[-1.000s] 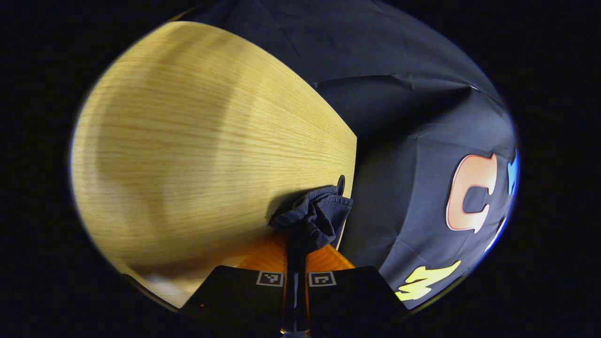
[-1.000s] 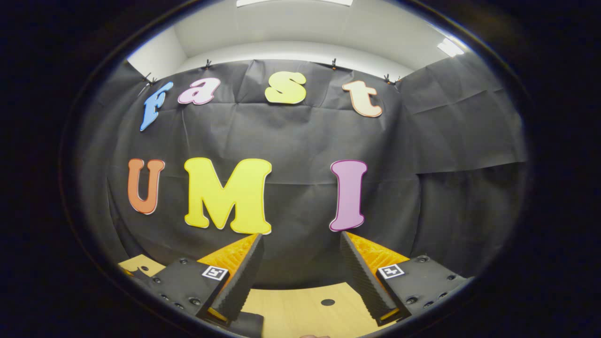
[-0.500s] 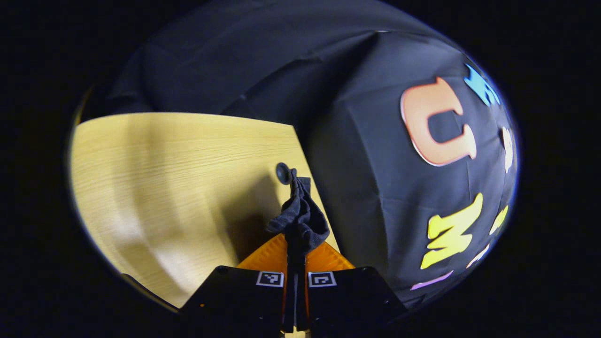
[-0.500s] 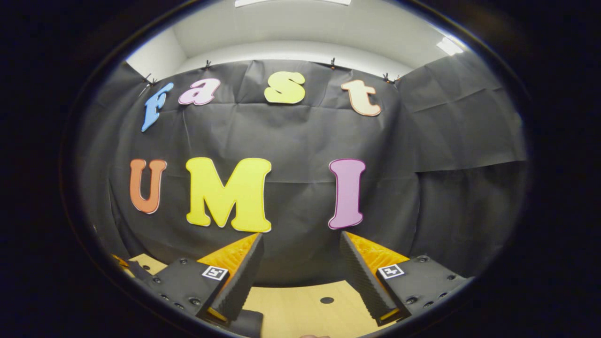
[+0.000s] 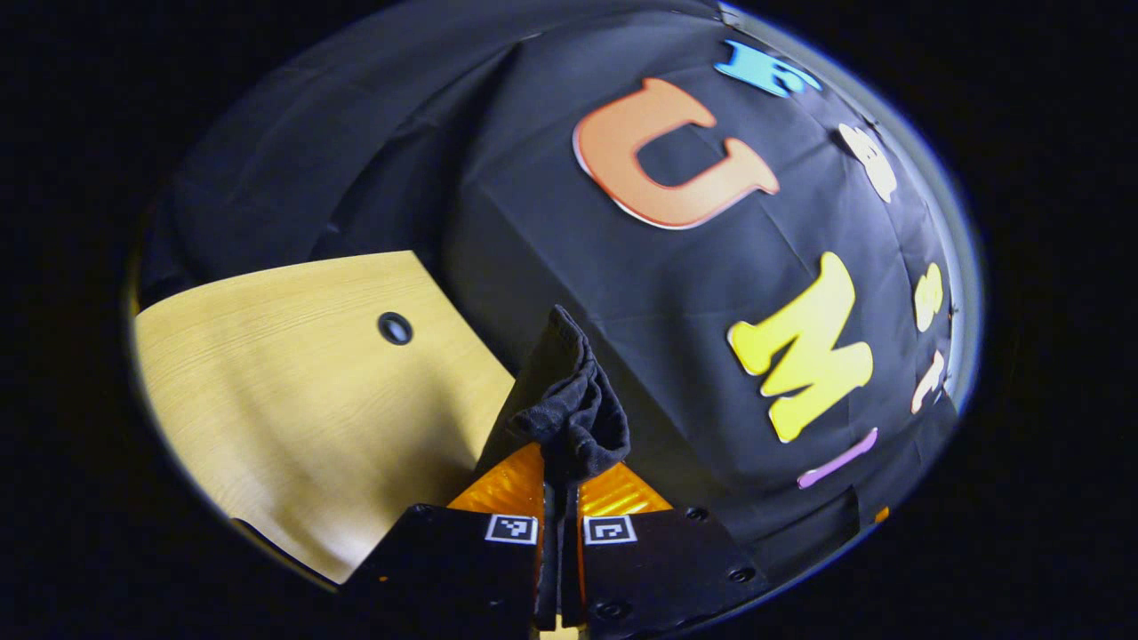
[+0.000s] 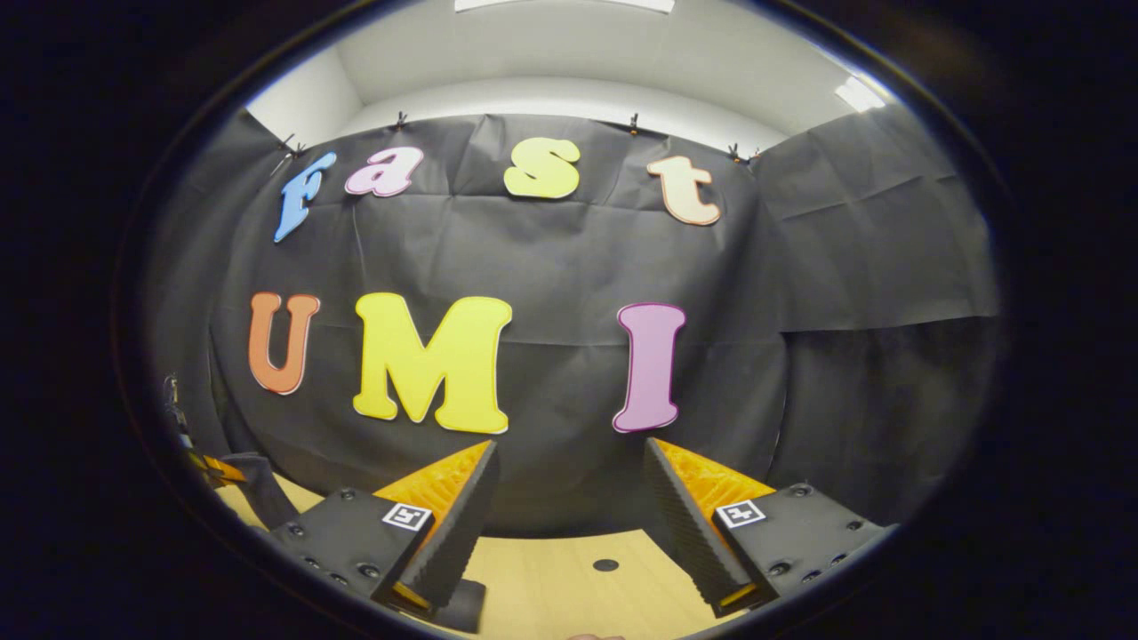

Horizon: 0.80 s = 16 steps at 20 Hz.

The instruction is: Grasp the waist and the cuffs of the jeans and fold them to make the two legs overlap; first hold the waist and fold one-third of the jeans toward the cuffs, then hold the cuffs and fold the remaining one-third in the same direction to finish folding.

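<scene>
**Q:** Tool states at that moment, please, left first?

**A:** Left tool was clamped tight on a bunch of dark denim, the jeans, with both fingers pressed against the fabric. The wad stuck up just past the fingertips. Which part of the jeans it was, waist or cuff, I couldn't tell. In the right gripper view, the right tool had its fingers spread wide with nothing between them.

**Q:** Where did the jeans lie relative to each tool?

**A:** In the left gripper view the cloth sat straight ahead along the tool's own axis, raised above the desk, whose far corner and a small dark hole lay off to the left and below. The rest of the garment presumably hung behind or beneath the camera. A dark scrap at the bottom of the right gripper view, just under that tool's left finger, may have been more denim; it was too small to be sure.

**Q:** Long axis, and which way it pointed?

**A:** I couldn't read it. The pinched bit ran roughly in line with the fingers, toward the booth wall.

**Q:** Which hand was nearer for the next grasp?

**A:** My judgement: the left already had its end, so the empty right tool needed to drop toward the desk and find the other end.
</scene>
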{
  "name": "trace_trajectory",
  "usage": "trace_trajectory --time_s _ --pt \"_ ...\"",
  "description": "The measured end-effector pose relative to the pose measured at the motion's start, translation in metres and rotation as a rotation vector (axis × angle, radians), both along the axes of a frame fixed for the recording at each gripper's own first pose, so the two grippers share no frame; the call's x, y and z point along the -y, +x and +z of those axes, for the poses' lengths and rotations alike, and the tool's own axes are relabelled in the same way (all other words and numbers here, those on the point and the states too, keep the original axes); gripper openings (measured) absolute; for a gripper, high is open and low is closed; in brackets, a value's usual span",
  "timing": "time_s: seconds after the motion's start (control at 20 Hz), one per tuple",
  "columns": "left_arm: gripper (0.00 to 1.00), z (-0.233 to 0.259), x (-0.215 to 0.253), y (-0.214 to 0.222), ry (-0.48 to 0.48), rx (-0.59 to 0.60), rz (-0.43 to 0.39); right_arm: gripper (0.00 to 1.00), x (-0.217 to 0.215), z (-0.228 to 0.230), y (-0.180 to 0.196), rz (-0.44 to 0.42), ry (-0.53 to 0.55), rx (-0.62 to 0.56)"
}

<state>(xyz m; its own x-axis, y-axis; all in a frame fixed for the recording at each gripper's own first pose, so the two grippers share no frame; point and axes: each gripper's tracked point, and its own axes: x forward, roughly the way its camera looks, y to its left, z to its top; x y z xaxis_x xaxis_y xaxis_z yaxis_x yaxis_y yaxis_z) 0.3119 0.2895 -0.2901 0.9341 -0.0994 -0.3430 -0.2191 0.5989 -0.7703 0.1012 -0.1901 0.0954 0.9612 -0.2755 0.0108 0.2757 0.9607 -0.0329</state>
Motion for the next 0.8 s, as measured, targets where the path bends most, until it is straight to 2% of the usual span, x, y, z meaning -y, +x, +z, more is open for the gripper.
trace_trajectory --time_s 0.1,0.15,0.2,0.25,0.3,0.4,0.5,0.55,0.6,0.8 --pt "0.05 0.008 0.032 0.001 0.058 0.017 -0.087 0.96 -0.003 -0.001 -0.006 0.013 -0.010 -0.002" --pt "0.05 0.011 0.050 0.000 0.093 0.019 -0.129 1.00 -0.004 0.000 -0.009 0.014 -0.026 -0.001" --pt "0.05 0.011 0.066 0.000 0.125 0.023 -0.168 0.98 -0.003 0.000 -0.011 0.013 -0.041 -0.001" --pt "0.05 0.010 0.083 -0.001 0.166 0.028 -0.205 0.96 -0.003 0.000 -0.013 0.014 -0.047 -0.005" --pt "0.05 0.009 0.100 -0.001 0.211 0.031 -0.243 0.99 -0.002 -0.001 -0.015 0.014 -0.047 -0.009" --pt "0.05 0.004 0.136 -0.005 0.311 0.039 -0.334 0.99 0.002 -0.004 -0.020 0.007 -0.036 -0.014" --pt "0.05 -0.007 0.167 -0.005 0.419 0.050 -0.431 1.00 0.002 -0.006 -0.022 0.009 -0.027 -0.019" --pt "0.05 -0.015 0.182 -0.007 0.460 0.050 -0.474 1.00 0.002 -0.006 -0.024 0.006 -0.033 -0.021" --pt "0.05 -0.024 0.197 -0.012 0.487 0.047 -0.513 0.96 0.004 -0.006 -0.026 0.002 -0.040 -0.022" --pt "0.05 -0.071 0.240 -0.035 0.640 0.022 -0.673 0.96 0.011 -0.008 -0.033 -0.008 -0.026 -0.024"
